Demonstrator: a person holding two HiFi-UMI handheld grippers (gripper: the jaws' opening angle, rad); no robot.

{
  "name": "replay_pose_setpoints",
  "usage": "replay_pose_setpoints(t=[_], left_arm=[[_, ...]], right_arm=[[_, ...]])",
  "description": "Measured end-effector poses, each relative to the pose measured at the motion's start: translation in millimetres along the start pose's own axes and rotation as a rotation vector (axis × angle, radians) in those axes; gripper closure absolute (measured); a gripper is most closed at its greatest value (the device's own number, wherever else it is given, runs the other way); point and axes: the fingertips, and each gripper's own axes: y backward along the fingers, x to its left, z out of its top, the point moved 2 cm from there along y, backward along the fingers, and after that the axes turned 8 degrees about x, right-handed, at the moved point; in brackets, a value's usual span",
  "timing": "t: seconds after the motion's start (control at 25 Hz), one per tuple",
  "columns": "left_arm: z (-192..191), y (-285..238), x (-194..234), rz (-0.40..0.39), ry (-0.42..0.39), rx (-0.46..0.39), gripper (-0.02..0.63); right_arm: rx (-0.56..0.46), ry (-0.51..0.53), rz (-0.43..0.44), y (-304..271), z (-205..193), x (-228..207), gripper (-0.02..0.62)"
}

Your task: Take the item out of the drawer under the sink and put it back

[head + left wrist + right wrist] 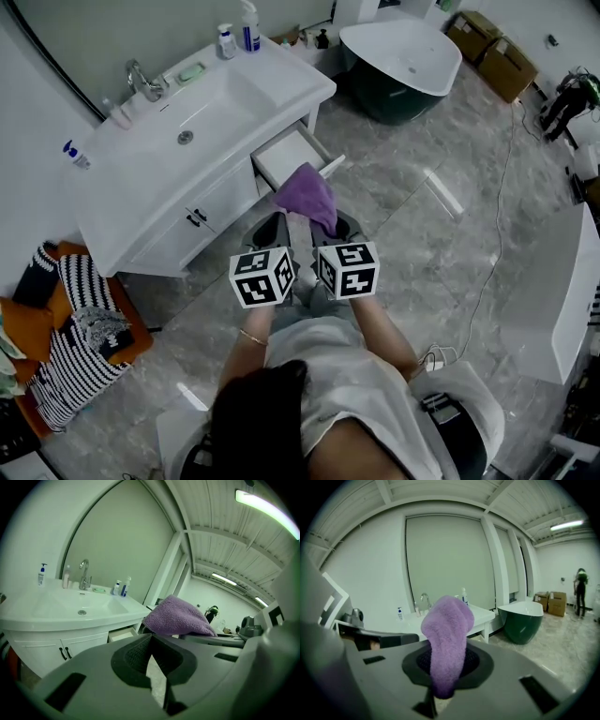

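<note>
Right hand-held gripper (325, 227): jaws narrow, clamped on the purple towel (308, 193). In the right gripper view the towel (447, 637) rises from between the pads of the hand-held gripper (446, 670), folds over at the top, and blocks the middle of the sink worktop (480, 613) ahead.

Left hand-held gripper (272, 231): just beside the right one, on its left. Jaws drawn together at the tips, nothing between them (152, 660). From here the towel (177, 617) sits ahead and to the right, above the jaws and not touching them.

Towel position: out of the drawer (287, 154), in the air just ahead of both hand-held grippers, over the drawer's pulled-out front edge. The drawer stands open under the right end of the sink worktop (281, 89).

Surroundings:
- Faucet (143, 82) and pump bottles (248, 26) on the worktop, ahead and left of the hand-held grippers.
- Dark green bathtub (403, 66) ahead and right, well apart.
- Cardboard boxes (492, 49) beyond the tub.
- Striped cloth pile (86, 323) on the floor, far left.
- A cable (495, 239) trails over the floor on the right.
- A person (581, 591) stands far off to the right.
</note>
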Motion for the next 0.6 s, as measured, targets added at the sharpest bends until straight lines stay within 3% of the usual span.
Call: replay_pose_setpoints(t=[0.44, 0.6], left_arm=[[10, -23, 19, 0.048, 0.0, -0.013, 0.603], [11, -39, 26, 0.098, -0.054, 0.006, 0.603]], right_arm=[[0.015, 0.028, 0.01, -32, 6, -11, 0.546], [0.021, 0.024, 0.017, -49, 14, -23, 0.546]])
